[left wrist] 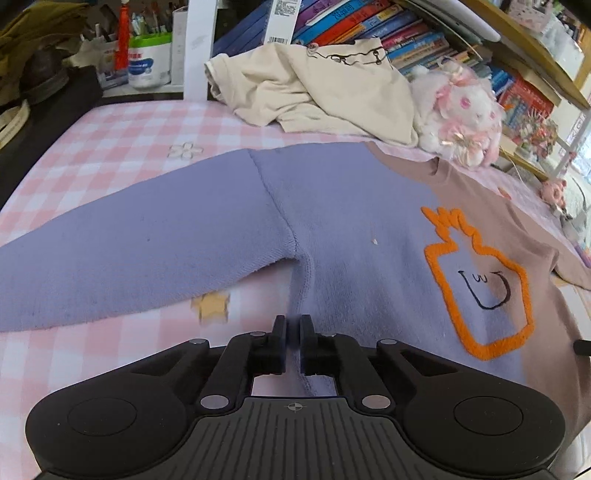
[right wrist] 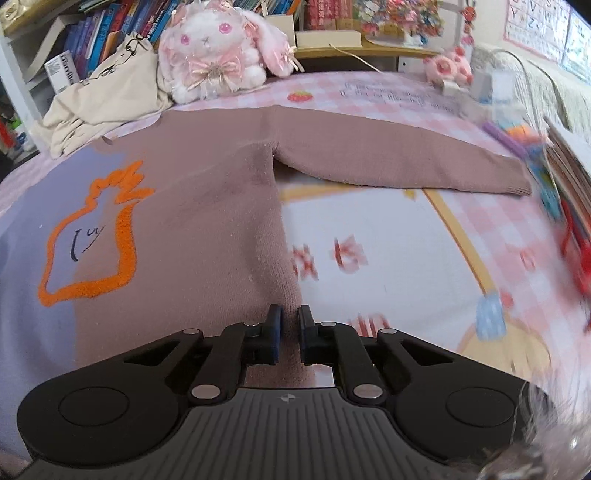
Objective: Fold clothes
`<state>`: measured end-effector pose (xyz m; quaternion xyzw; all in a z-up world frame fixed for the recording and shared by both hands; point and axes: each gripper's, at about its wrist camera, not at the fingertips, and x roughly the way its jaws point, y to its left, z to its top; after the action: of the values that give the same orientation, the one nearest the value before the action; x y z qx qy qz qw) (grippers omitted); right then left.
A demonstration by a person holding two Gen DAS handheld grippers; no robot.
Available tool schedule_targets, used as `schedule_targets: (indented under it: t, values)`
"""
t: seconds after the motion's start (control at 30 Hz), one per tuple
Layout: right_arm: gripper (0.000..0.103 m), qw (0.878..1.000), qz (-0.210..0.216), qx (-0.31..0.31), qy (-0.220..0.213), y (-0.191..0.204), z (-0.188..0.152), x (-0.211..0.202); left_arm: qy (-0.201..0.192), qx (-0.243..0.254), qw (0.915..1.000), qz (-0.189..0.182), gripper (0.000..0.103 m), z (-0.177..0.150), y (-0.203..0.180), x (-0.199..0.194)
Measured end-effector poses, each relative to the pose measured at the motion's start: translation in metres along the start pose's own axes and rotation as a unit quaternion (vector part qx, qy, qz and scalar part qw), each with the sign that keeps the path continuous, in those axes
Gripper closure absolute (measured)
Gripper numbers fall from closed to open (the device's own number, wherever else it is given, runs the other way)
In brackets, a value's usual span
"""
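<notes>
Left wrist view: left tongs [left wrist: 294, 334] closed to a thin slit on the lilac side seam of the sweater [left wrist: 351, 229], low on the body, below the armpit. Cloth fills the gap between the fingers [left wrist: 279, 339]. Sweater lies flat, front up, on a pink checked bedsheet [left wrist: 122, 129]. Half lilac, half brown. Orange outline patch [left wrist: 480, 291] with a small drawn face sits on the chest, right of the tongs. Lilac sleeve [left wrist: 129, 254] stretches out left of the body, flat on the sheet. Beyond the sweater's shoulder: a crumpled cream garment [left wrist: 314, 92], and just right of it a white and pink plush rabbit [left wrist: 458, 110]. Rows of books [left wrist: 388, 33] on a shelf stand behind both.

Right wrist view: right tongs [right wrist: 290, 332] drawn in narrow on the brown side edge of the sweater [right wrist: 207, 206], low on the body; brown knit shows between the fingers [right wrist: 273, 332]. Brown sleeve [right wrist: 388, 162] runs out to the right of the body, flat, cuff near a stack of things at the bed's edge, blurred. Orange patch [right wrist: 92, 236] lies left of the tongs. Plush rabbit [right wrist: 214, 48] and cream garment [right wrist: 107, 92] sit beyond the sweater's collar. Bedsheet [right wrist: 406, 258] right of the sweater carries printed pictures, smeared by blur.
</notes>
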<state>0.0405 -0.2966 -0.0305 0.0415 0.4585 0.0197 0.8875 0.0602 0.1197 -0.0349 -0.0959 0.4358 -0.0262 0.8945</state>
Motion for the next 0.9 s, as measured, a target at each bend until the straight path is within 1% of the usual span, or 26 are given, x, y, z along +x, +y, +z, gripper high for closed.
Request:
schedule_targets:
  t: [0.1, 0.2, 0.23, 0.3, 0.33, 0.37, 0.4, 0.43, 0.5, 0.6, 0.63, 0.67, 0.7, 0.73, 0.77, 0.9]
  values:
    - [0.094, 1.000, 0.001, 0.012, 0.013, 0.003, 0.016, 0.011, -0.004, 0.010, 0.9999, 0.003, 0.098, 0.020, 0.003, 0.015]
    - [0.094, 0.999, 0.019, 0.012, 0.033, 0.006, 0.012, 0.006, -0.008, 0.012, 0.9998, 0.010, 0.098, 0.029, 0.007, 0.021]
    - [0.094, 0.999, 0.025, 0.009, 0.036, 0.007, 0.008, 0.003, -0.007, 0.010, 0.9999, 0.009, 0.097, 0.027, 0.009, 0.019]
    - [0.091, 0.999, 0.027, 0.001, 0.033, 0.008, -0.001, -0.003, -0.007, 0.009, 0.9999, 0.007, 0.092, 0.020, 0.011, 0.013]
    - [0.085, 0.999, 0.023, 0.000, 0.030, 0.007, -0.004, -0.005, -0.006, 0.009, 0.9999, 0.006, 0.087, 0.014, 0.010, 0.006]
    - [0.080, 0.999, 0.021, 0.002, 0.027, 0.006, -0.007, -0.008, -0.005, 0.010, 0.9999, 0.005, 0.079, 0.007, 0.010, 0.000]
    - [0.076, 0.999, 0.022, 0.005, 0.024, 0.004, -0.010, -0.010, -0.004, 0.011, 0.9999, 0.003, 0.076, 0.000, 0.010, -0.006]
    - [0.076, 0.999, 0.024, 0.008, 0.022, 0.003, -0.014, -0.013, -0.004, 0.011, 0.9999, 0.002, 0.073, -0.007, 0.010, -0.012]
    - [0.076, 0.999, 0.033, 0.017, 0.022, 0.001, -0.020, -0.017, -0.001, -0.001, 1.0000, -0.007, 0.073, -0.023, 0.012, -0.024]
    - [0.076, 0.999, 0.037, 0.016, 0.020, 0.003, -0.027, -0.021, -0.004, -0.028, 0.9995, -0.016, 0.074, -0.036, 0.015, -0.032]
    - [0.076, 0.999, 0.038, 0.014, 0.020, 0.004, -0.029, -0.022, -0.008, -0.034, 0.9993, -0.012, 0.074, -0.040, 0.014, -0.034]
    - [0.077, 0.999, 0.038, 0.011, 0.019, 0.005, -0.030, -0.022, -0.013, -0.039, 0.9991, -0.006, 0.077, -0.043, 0.012, -0.036]
    - [0.082, 0.999, 0.039, 0.008, 0.018, 0.006, -0.030, -0.023, -0.017, -0.043, 0.9989, -0.004, 0.078, -0.045, 0.010, -0.036]
    - [0.086, 0.999, 0.041, 0.006, 0.018, 0.008, -0.030, -0.022, -0.018, -0.045, 0.9988, -0.005, 0.089, -0.047, 0.007, -0.036]
    - [0.088, 0.999, 0.041, 0.004, 0.017, 0.009, -0.030, -0.022, -0.012, -0.047, 0.9987, -0.011, 0.098, -0.049, 0.004, -0.035]
    - [0.090, 0.999, 0.032, -0.013, 0.014, 0.015, -0.032, -0.024, -0.008, -0.035, 0.9993, -0.014, 0.099, -0.057, -0.005, -0.039]
